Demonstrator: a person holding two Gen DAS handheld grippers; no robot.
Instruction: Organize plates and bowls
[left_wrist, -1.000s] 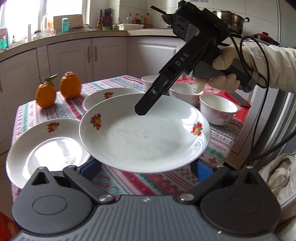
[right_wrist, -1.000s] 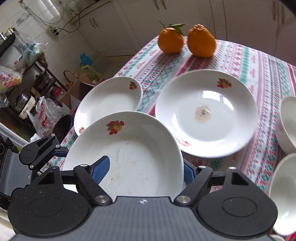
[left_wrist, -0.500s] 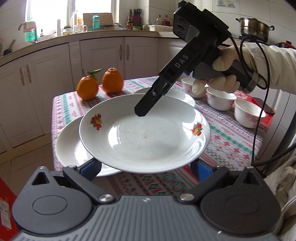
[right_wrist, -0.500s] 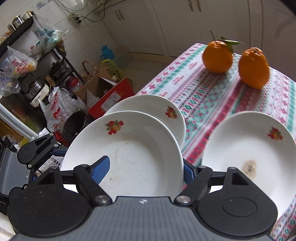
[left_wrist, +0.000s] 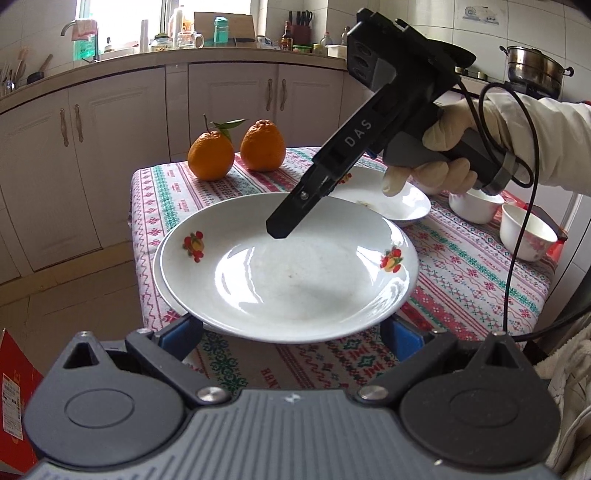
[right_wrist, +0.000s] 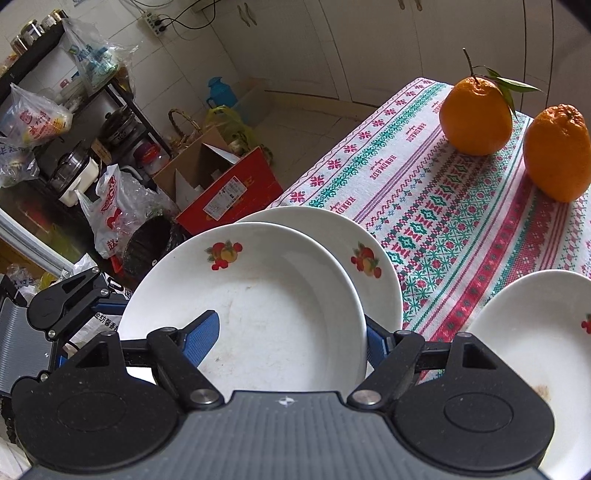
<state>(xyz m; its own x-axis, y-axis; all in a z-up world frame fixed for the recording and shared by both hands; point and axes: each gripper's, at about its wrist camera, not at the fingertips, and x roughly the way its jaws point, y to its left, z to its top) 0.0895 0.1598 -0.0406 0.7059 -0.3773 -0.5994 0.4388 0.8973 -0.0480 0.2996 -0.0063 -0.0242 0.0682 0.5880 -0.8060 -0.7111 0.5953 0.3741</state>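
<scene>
Item: white fruit-print plate (left_wrist: 288, 273), mid-frame, pinched rim-to-rim by both my left gripper (left_wrist: 291, 328) and right gripper (right_wrist: 291, 336), hovering over the lower plate (right_wrist: 376, 258) at the tablecloth's (right_wrist: 461, 206) corner; handling: centre, level, lower gently, then release.

Daylight poured from the window (left_wrist: 122, 22) at upper left, glaring on my held plate (left_wrist: 288, 273); focus stayed sharp, edges bowed and darkened.
</scene>
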